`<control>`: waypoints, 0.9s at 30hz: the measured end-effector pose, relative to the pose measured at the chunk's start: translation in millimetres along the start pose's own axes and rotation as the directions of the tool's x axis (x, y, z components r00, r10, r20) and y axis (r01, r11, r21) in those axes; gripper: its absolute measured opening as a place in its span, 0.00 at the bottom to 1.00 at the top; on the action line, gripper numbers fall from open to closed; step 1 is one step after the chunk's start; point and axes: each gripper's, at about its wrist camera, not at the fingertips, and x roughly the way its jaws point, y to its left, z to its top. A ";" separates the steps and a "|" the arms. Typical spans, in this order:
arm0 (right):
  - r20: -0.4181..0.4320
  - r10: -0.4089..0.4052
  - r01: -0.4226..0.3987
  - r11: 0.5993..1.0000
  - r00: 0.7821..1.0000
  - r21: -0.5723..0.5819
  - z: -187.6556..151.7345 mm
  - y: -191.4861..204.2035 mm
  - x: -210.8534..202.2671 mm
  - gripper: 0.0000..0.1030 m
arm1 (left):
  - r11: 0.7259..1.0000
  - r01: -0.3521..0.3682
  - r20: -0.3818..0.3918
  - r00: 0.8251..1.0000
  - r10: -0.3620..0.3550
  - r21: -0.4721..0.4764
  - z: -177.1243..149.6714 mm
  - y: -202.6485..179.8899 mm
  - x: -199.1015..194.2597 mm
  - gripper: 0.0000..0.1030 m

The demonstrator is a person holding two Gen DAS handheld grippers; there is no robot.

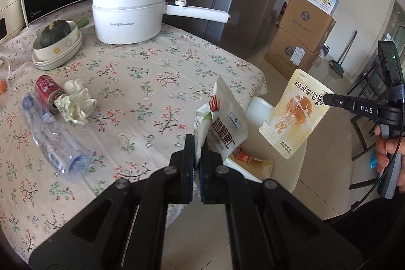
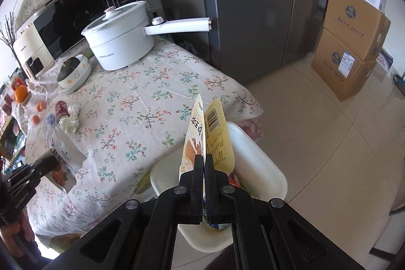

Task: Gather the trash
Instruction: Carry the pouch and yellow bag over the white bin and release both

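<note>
we held the left gripper (image 1: 198,163) with its jaws pressed together on the lower edge of a white nut pouch (image 1: 225,125), which stood up and away from the fingertips, tilted slightly to the right. the pouch hung at the table's near corner, just beside the white trash bin (image 1: 260,108) that stood on the floor against the table (image 1: 141,82).

our right gripper (image 2: 204,163) was likewise pinched shut, its jaws clamping a yellow snack bag (image 2: 215,133) by one edge; the bag rose straight out past the fingertips, folded so that the barcode side faced right. seen from the left wrist, that bag (image 1: 293,115) hung directly above the trash bin, clear of its rim, with the gripper's tip biting its upper right edge. inside the bin (image 2: 253,156) some wrappers already lay at the bottom.

farther from the bin, on the far left part of the tablecloth, more trash lay unclaimed: a clear plastic bottle (image 1: 54,138) on its side, a red can (image 1: 48,90) also tipped over, and a crumpled tissue (image 1: 76,105) touching the can. well beyond the bin, at the table's back, stood a white electric pot (image 1: 129,14).
</note>
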 end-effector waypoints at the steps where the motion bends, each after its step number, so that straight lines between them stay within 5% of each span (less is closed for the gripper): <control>1: -0.008 -0.010 0.010 1.000 1.000 0.008 -2.5 -7.6 1.9 0.02 | 1.000 0.011 -0.008 1.000 -0.011 0.017 0.0 -10.3 5.7 0.04; 17: -0.084 -0.057 0.060 0.998 0.995 0.035 -21.7 -56.3 17.4 0.02 | 0.981 0.084 -0.104 0.992 -0.067 0.176 -12.0 -92.1 85.9 0.05; 18: -0.085 -0.058 0.061 0.997 0.995 0.036 -22.0 -57.2 17.7 0.02 | 0.979 0.090 -0.106 0.992 -0.072 0.183 -12.1 -93.9 87.8 0.08; 20: -0.086 -0.058 0.061 0.997 0.995 0.038 -22.1 -58.0 17.5 0.02 | 0.981 0.086 -0.123 0.990 -0.065 0.176 -11.3 -95.5 91.6 0.49; 22: -0.085 -0.057 0.060 0.997 0.995 0.037 -21.7 -57.7 16.6 0.02 | 0.985 0.052 -0.095 0.995 -0.037 0.166 -12.0 -94.6 87.1 0.74; 27: -0.084 -0.055 0.058 0.998 0.995 0.027 -20.6 -51.4 17.0 0.02 | 0.984 0.010 -0.072 0.997 0.003 0.176 -10.4 -88.7 74.4 0.85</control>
